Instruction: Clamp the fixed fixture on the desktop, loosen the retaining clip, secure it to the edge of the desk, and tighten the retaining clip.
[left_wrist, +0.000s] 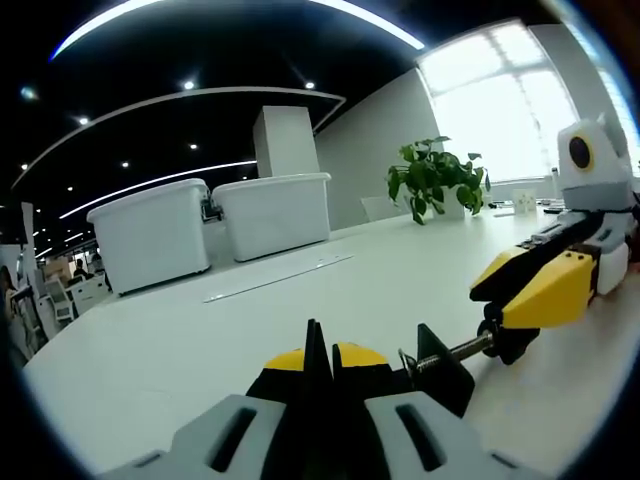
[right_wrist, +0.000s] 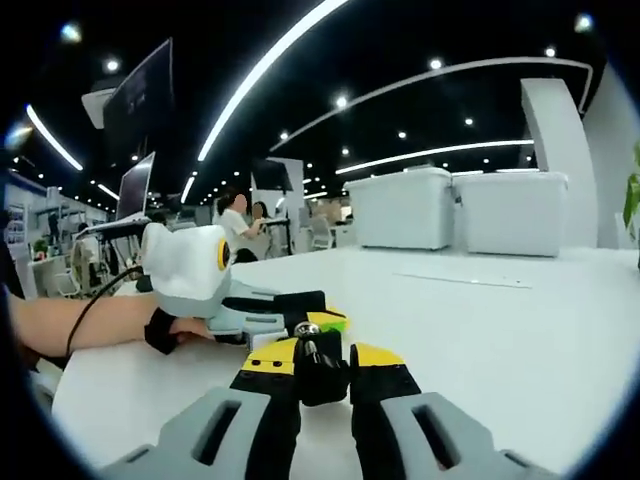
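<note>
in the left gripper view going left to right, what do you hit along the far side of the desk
left white storage bin → right white storage bin → potted green plant → the other hand-held gripper, coming in from the right edge with its yellow-and-black fingers on the clamp's screw.

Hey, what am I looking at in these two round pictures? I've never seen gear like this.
There is no robot here. A person holds a two-jaw tool in each hand, and each tool carries a fisheye camera, so each picture looks forward over that tool's own jaws. In the left gripper view, the left tool is shut on a black clamp. The right tool comes in from the right and grips the clamp's screw end. The right gripper view shows the same grip from the other side. It all happens on a white table. Farther back stand two white bins and a plant.
</note>
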